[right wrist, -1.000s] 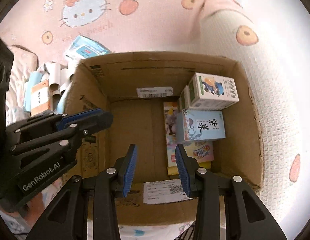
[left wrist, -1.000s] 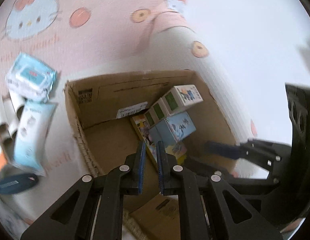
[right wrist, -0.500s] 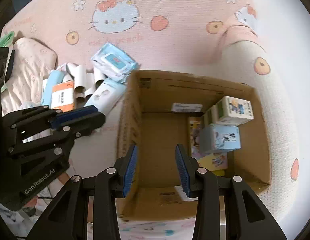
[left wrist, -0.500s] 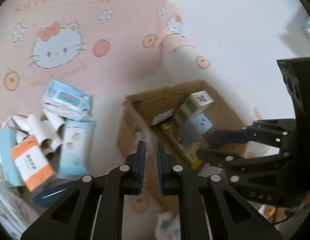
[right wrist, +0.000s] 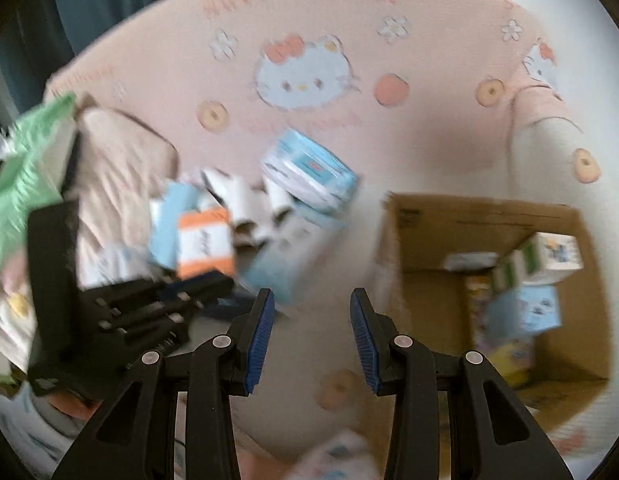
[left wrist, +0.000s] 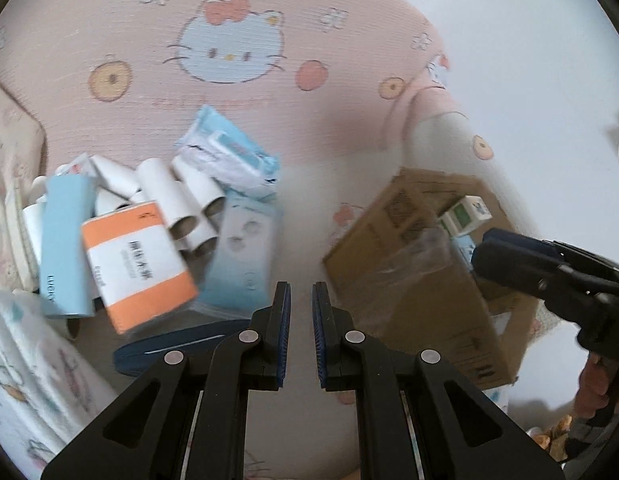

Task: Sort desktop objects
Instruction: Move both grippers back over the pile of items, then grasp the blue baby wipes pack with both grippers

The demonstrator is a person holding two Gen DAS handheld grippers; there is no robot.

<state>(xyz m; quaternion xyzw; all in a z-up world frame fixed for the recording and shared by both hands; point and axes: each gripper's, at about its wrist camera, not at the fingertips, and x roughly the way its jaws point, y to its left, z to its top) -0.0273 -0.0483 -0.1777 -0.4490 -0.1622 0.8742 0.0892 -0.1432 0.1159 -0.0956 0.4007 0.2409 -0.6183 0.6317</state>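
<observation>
A pile of loose items lies on the pink Hello Kitty blanket: an orange-and-white box [left wrist: 137,264], a light blue box [left wrist: 65,244], several white cardboard tubes [left wrist: 181,200], a blue wipes pack [left wrist: 229,160] and a pale blue pouch [left wrist: 241,256]. A cardboard box [left wrist: 413,264] to the right holds several small cartons [right wrist: 549,256]. My left gripper [left wrist: 300,304] is nearly shut and empty, just in front of the pouch. My right gripper [right wrist: 311,308] is open and empty, between the pile [right wrist: 205,240] and the cardboard box [right wrist: 429,240].
A dark blue flat object [left wrist: 177,344] lies just left of my left fingers. A patterned white cloth [left wrist: 29,360] sits at the lower left. A green packet [right wrist: 25,176] and a beige pillow [right wrist: 117,168] lie at the far left. The right gripper [left wrist: 549,276] shows over the box.
Both grippers have pulled back out of the cardboard box and swung left toward the pile. The box now sits to the right in both views. Jaw openings are unchanged.
</observation>
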